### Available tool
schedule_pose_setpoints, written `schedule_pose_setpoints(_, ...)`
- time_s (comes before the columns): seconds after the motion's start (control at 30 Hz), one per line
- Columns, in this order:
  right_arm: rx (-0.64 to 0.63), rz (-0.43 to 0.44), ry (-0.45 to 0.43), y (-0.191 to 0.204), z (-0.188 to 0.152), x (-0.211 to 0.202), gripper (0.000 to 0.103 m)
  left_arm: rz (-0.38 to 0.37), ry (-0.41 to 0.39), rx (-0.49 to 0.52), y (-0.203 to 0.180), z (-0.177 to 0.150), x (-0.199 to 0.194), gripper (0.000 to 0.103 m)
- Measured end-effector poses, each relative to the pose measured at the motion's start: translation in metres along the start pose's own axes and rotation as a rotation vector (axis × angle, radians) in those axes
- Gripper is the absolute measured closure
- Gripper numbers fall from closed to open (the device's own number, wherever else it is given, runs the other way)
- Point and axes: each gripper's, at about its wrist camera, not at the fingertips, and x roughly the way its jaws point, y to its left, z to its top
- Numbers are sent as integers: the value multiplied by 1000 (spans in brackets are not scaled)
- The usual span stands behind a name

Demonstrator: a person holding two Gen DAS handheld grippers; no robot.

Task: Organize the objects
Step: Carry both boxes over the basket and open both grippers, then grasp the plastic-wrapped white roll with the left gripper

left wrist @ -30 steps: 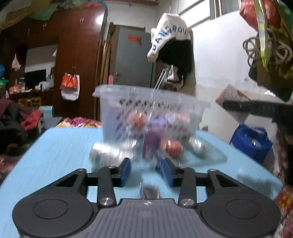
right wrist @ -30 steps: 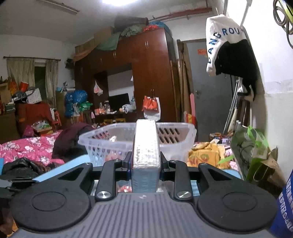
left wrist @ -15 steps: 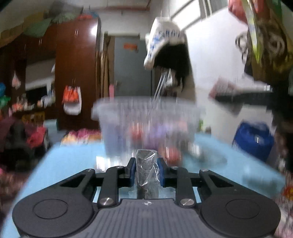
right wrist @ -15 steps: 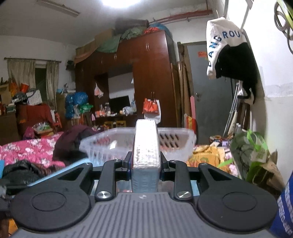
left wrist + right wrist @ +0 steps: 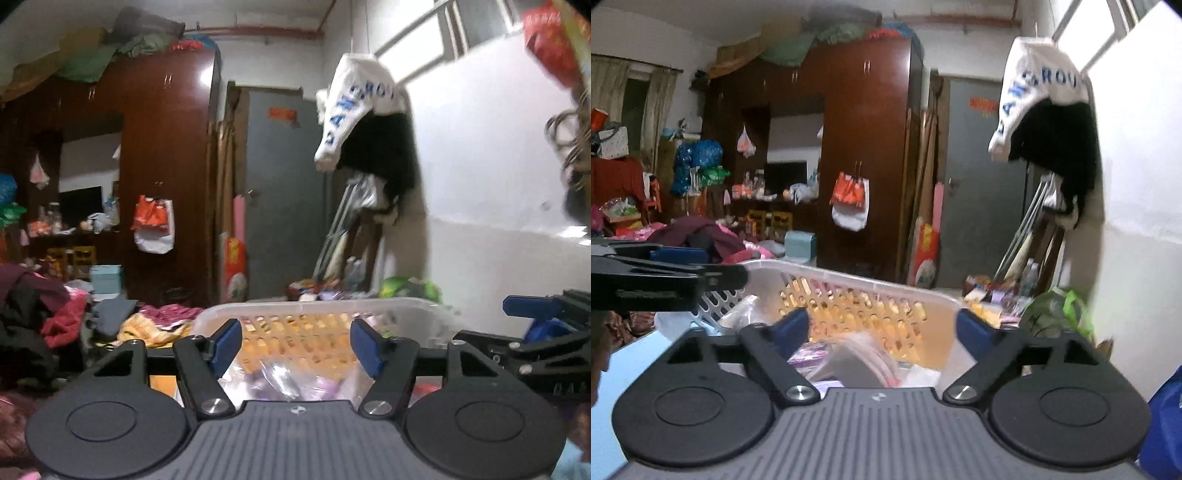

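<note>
A clear plastic basket (image 5: 314, 306) with perforated walls sits just ahead of both grippers. In the left wrist view my left gripper (image 5: 297, 343) hovers over its near rim, jaws opening, with nothing between the blue pads (image 5: 229, 339). A clear-wrapped purple packet (image 5: 273, 382) lies in the basket below it. In the right wrist view my right gripper (image 5: 882, 330) is above the basket (image 5: 849, 275) too, jaws opening wide and empty. A grey, pink-edged packet (image 5: 864, 363) lies tilted in the basket under them. Each gripper shows at the side of the other's view.
The basket stands on a light blue table (image 5: 628, 369). A white wall (image 5: 1137, 184) with hanging clothes runs along the right. A blue bag (image 5: 1167, 424) and a green bag (image 5: 1056, 310) sit beside the table. Beyond are a dark wardrobe (image 5: 166, 166) and piles of clothes.
Both grippers rose and moved forward over the basket. The left one, shut on a clear-wrapped packet, let it go. The right one released its grey packet, which now lies in the basket.
</note>
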Motion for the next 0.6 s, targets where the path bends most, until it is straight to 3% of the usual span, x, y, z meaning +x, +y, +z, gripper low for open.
schedule_pose_setpoints(0.03,19,6,-21,-3,-5,-13,6,-10,-8,-19,3,-5,-14,29)
schedule_pose_setpoints(0.1,46,35,-47,-10,-17,-35,1,-25,-22,-24,8,-21,-43,15)
schedule_pose_setpoints(0.17,48,46,0,-16,-35,-43,0,-8,-1,20,9,-43,-62,11)
schedule_pose_setpoints(0.23,40,61,105,-18,-53,-35,0,33,47,31,12,-66,-71,11)
schedule_pose_setpoints(0.4,24,64,287,-11,-87,-7,0,12,151,32,16,-97,-71,11)
schedule_pose_setpoints(0.6,52,115,340,-10,-91,5,1,37,268,89,19,-108,-51,11)
